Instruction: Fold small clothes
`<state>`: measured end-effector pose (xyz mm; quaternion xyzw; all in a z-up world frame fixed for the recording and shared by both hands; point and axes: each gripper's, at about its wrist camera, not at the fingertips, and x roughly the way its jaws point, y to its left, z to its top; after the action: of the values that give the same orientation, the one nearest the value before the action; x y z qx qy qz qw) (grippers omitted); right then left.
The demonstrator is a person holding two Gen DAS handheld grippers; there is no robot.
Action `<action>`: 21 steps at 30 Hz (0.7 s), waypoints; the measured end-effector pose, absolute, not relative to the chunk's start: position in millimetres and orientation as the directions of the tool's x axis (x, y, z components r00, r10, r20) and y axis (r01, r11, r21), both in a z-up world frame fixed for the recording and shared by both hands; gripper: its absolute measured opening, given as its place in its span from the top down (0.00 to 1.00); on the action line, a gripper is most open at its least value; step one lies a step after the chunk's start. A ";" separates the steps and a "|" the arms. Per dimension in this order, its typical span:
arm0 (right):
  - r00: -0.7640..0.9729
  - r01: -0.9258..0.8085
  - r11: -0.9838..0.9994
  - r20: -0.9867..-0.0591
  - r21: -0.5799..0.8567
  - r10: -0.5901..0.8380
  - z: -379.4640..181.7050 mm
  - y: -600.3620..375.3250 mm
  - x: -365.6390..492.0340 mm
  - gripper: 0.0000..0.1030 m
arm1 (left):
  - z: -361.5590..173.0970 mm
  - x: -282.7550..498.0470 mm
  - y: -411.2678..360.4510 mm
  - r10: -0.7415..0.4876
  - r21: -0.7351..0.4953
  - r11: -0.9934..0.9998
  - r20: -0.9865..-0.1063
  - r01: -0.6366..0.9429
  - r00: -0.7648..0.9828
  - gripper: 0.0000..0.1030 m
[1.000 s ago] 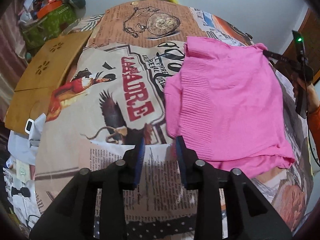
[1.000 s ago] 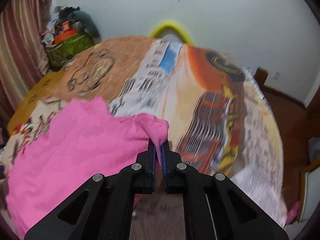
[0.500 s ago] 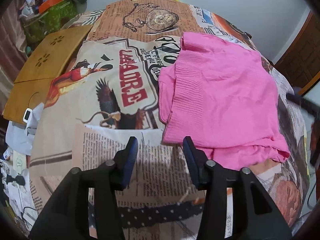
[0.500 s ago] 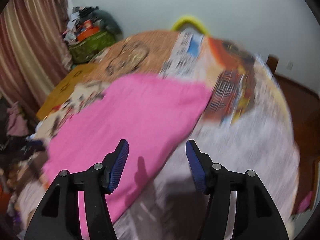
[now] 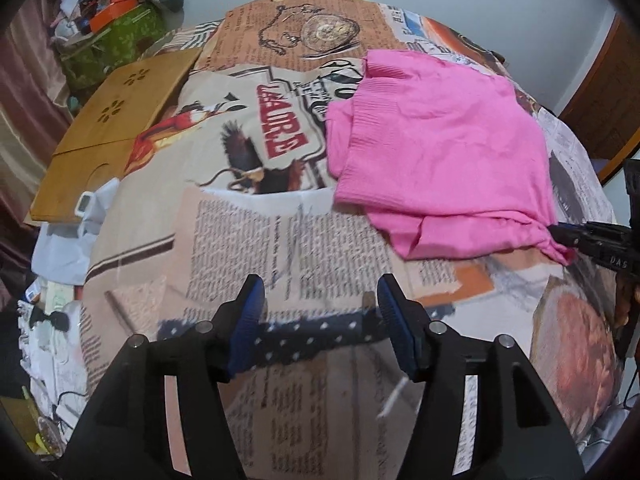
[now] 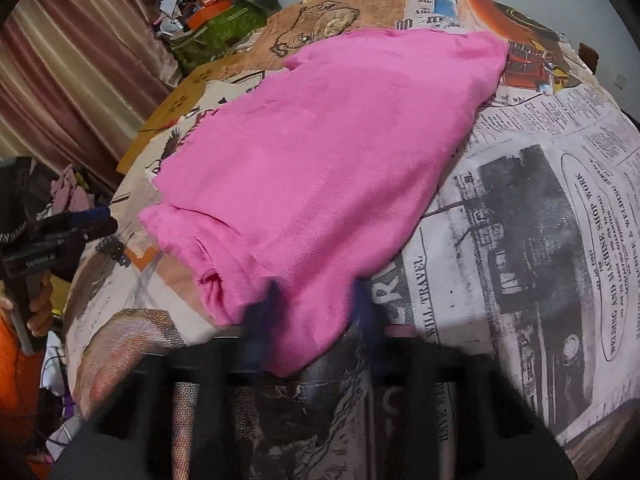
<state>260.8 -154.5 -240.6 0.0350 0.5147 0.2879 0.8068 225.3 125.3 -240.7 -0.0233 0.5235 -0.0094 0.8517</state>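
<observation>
A pink garment (image 5: 432,152) lies folded on the newspaper-print cover (image 5: 248,240), up and right of my left gripper (image 5: 320,320). The left jaws are opening and hold nothing; only the print shows between them. The right gripper (image 5: 560,236) comes in from the right edge at the garment's near right corner, which is drawn to a point. In the right wrist view the pink garment (image 6: 328,160) fills the middle and its near corner sits between the blurred, closing fingers (image 6: 264,320). The left gripper (image 6: 106,220) shows at the left, in a hand.
A wooden board (image 5: 120,120) lies at the cover's left edge, with a green box (image 5: 116,44) of clutter behind it. White cloth and small items (image 5: 68,240) sit low on the left. A curtain (image 6: 60,80) hangs on the left, and a brown door (image 5: 600,112) stands on the right.
The right gripper let go of the far corner, swung to the garment's near corner and closed there. The left gripper drew back from the garment's edge and spread its jaws.
</observation>
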 end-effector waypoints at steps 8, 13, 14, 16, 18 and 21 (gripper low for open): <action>0.366 -0.417 0.857 -0.806 0.304 0.464 -235.1 -178.4 243.2 0.92 | -234.5 217.6 123.2 -0.032 -0.035 0.999 -0.891 0.002 0.452 0.40; 0.392 -0.382 0.881 -0.814 0.280 0.429 -232.4 -198.6 239.6 0.93 | -238.9 217.2 104.6 -0.052 -0.029 0.998 -0.901 0.060 0.431 0.39; 0.393 -0.375 0.885 -0.817 0.276 0.422 -232.5 -202.8 239.0 0.93 | -239.7 216.6 99.3 -0.056 -0.025 0.997 -0.902 0.078 0.428 0.39; 0.391 -0.365 0.892 -0.826 0.266 0.406 -231.8 -209.4 237.7 0.93 | -241.6 214.2 84.7 -0.064 -0.010 0.992 -0.905 0.128 0.421 0.38; 0.397 -0.343 0.900 -0.827 0.270 0.399 -227.9 -218.4 234.6 0.93 | -242.3 211.8 73.2 -0.071 0.003 0.985 -0.905 0.174 0.418 0.34; 0.408 -0.337 0.905 -0.826 0.259 0.389 -218.5 -225.6 225.3 0.90 | -241.7 210.5 56.2 -0.060 0.042 0.973 -0.901 0.225 0.430 0.25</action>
<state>225.3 -225.6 -218.5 0.0257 0.4991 0.2163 0.8387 210.5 56.2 -241.7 0.0781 0.5269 -0.0847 0.8421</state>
